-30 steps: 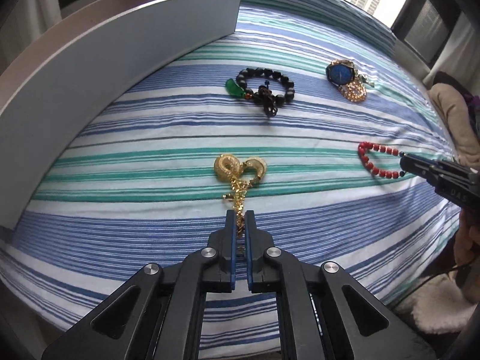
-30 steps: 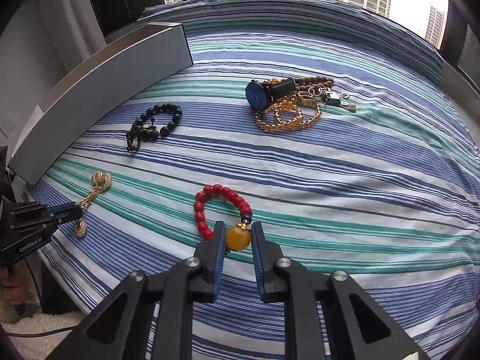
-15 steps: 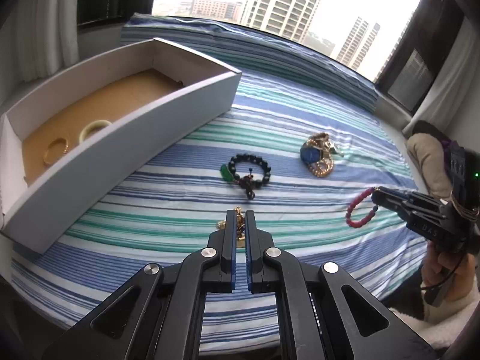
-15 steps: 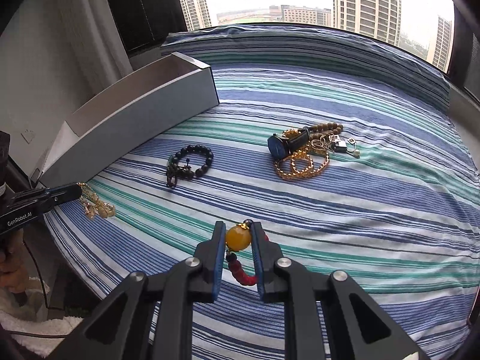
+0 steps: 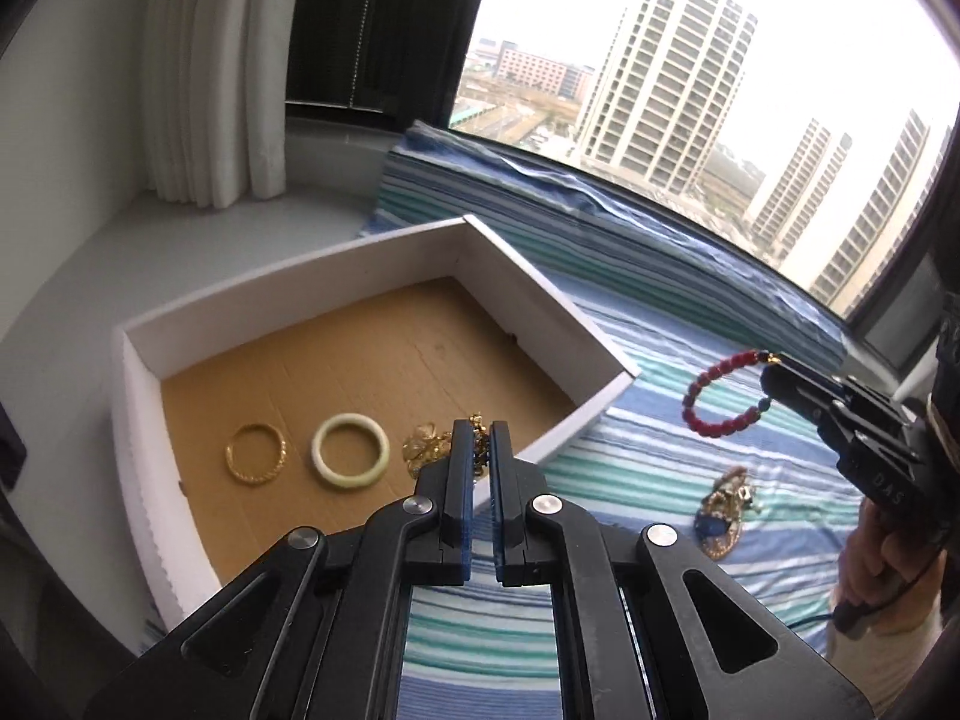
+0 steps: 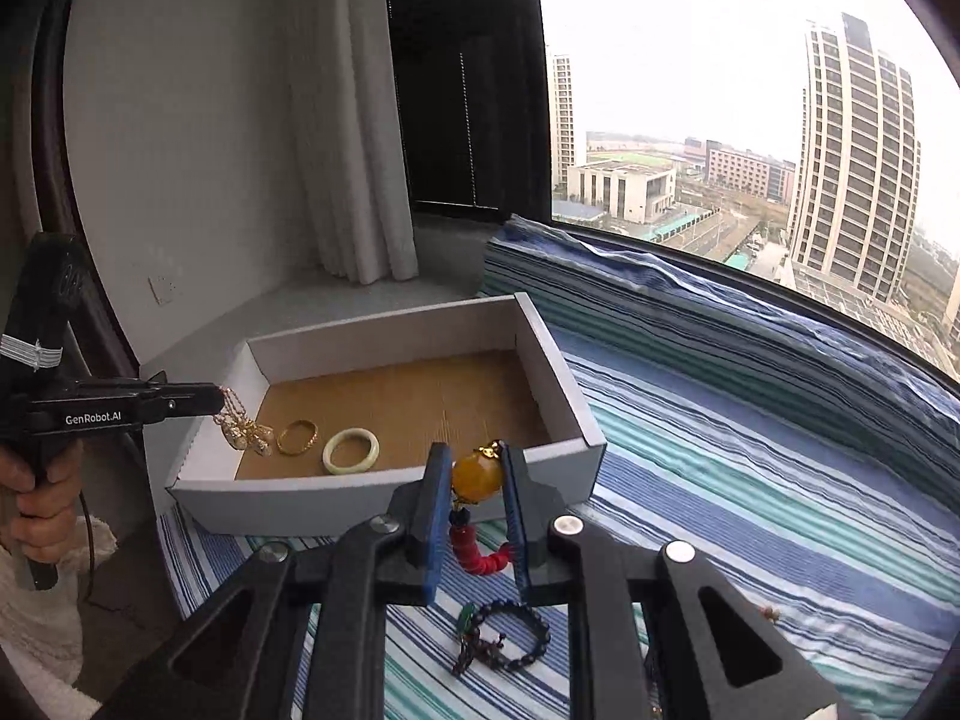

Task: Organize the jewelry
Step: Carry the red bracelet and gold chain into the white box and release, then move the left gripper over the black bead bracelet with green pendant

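Observation:
My left gripper (image 5: 478,427) is shut on a gold chain piece (image 5: 427,447), which dangles over the near end of the white box (image 5: 543,295). From the right wrist view, the same left gripper (image 6: 217,400) holds the gold chain piece (image 6: 243,431) above the box's left corner. My right gripper (image 6: 477,475) is shut on the amber bead (image 6: 477,477) of a red bead bracelet (image 6: 478,553), in the air just short of the box's (image 6: 567,417) near wall. The red bead bracelet (image 5: 717,394) hangs from the right gripper (image 5: 773,373).
A gold bangle (image 5: 255,454) and a cream bangle (image 5: 351,451) lie on the box's cardboard floor. A black bead bracelet with a green pendant (image 6: 505,636) and a watch pile (image 5: 723,510) lie on the striped bedspread (image 6: 750,480). A curtain and window stand behind.
Both grippers have lifted their jewelry off the bedspread and carried it up and toward the box. The box's inside has come into view.

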A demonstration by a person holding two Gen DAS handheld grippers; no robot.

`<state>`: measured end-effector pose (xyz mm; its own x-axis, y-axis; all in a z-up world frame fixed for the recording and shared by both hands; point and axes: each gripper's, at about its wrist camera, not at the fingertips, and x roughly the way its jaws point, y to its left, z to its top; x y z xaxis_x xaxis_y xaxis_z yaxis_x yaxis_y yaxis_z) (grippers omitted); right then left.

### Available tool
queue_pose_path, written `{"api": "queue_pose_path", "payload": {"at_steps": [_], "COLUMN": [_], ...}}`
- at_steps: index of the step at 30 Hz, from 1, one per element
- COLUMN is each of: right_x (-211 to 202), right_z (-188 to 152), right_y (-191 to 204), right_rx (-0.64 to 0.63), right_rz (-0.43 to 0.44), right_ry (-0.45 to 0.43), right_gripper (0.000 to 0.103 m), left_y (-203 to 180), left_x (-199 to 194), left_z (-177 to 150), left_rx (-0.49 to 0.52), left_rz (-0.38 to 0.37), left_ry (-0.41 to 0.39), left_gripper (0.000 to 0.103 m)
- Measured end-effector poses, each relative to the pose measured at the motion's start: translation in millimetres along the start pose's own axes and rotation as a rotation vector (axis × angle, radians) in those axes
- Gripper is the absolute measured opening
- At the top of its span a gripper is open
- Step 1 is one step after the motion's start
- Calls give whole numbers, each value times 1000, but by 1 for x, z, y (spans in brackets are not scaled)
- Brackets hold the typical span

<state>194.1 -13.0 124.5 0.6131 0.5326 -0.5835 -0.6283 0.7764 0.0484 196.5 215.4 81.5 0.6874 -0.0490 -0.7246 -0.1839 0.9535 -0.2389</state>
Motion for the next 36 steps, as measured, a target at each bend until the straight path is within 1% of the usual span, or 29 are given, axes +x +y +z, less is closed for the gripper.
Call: {"api": "queue_pose_path", "payload": {"at_steps": [2, 4, 7, 8, 11, 13, 15, 17, 18, 19, 20, 23, 24, 25, 29, 31, 33, 36], "right_x": [35, 71, 132, 153, 209, 235, 252, 256, 254, 249, 239, 195, 176, 158, 78, 40, 7, -37], "right_z": [21, 34, 42, 40, 29, 17, 7, -2, -4, -7, -9, -12, -13, -15, -36, -57, -86, -140], "right_y": [4, 6, 3, 2, -4, -9, -16, -25, -28, -31, -35, -42, -44, -45, -47, -48, -46, -42], "right_rx": [-2, 10, 39, 43, 61, 72, 98, 133, 145, 159, 172, 190, 189, 182, 156, 142, 133, 130], "right_rz": [31, 42, 65, 77, 63, 37, 34, 28, 25, 25, 31, 37, 37, 31, -12, -51, -97, -187], "right_ry": [20, 40, 120, 162, 267, 311, 338, 349, 351, 343, 324, 259, 232, 205, 128, 98, 81, 64], "right_gripper": [17, 17, 17, 17, 17, 17, 18, 20, 36, 46, 53, 53, 53, 53, 53, 53, 53, 53], "left_y": [4, 6, 13, 15, 18, 18, 21, 22, 22, 21, 18, 4, -1, -8, -33, -47, -61, -76], "left_x": [27, 57, 101, 118, 161, 183, 198, 201, 198, 190, 178, 140, 127, 114, 70, 55, 45, 38], "left_z": [12, 19, 20, 20, 14, 7, 0, -7, -9, -12, -14, -22, -27, -34, -70, -96, -126, -175], "left_rx": [-8, -5, -13, -14, -11, -4, -4, -9, -10, -9, -1, 72, 88, 104, 176, 207, 226, 230], "left_rz": [2, 16, 34, 42, 75, 102, 116, 136, 140, 138, 134, 143, 136, 126, 106, 102, 91, 69], "left_ry": [19, 40, 92, 116, 183, 217, 237, 237, 231, 210, 177, 99, 80, 67, 41, 41, 55, 101], "left_gripper": [2, 2, 2, 2, 2, 3, 5, 22, 47, 66, 69, 72, 76, 82, 85, 86, 86, 86]}}
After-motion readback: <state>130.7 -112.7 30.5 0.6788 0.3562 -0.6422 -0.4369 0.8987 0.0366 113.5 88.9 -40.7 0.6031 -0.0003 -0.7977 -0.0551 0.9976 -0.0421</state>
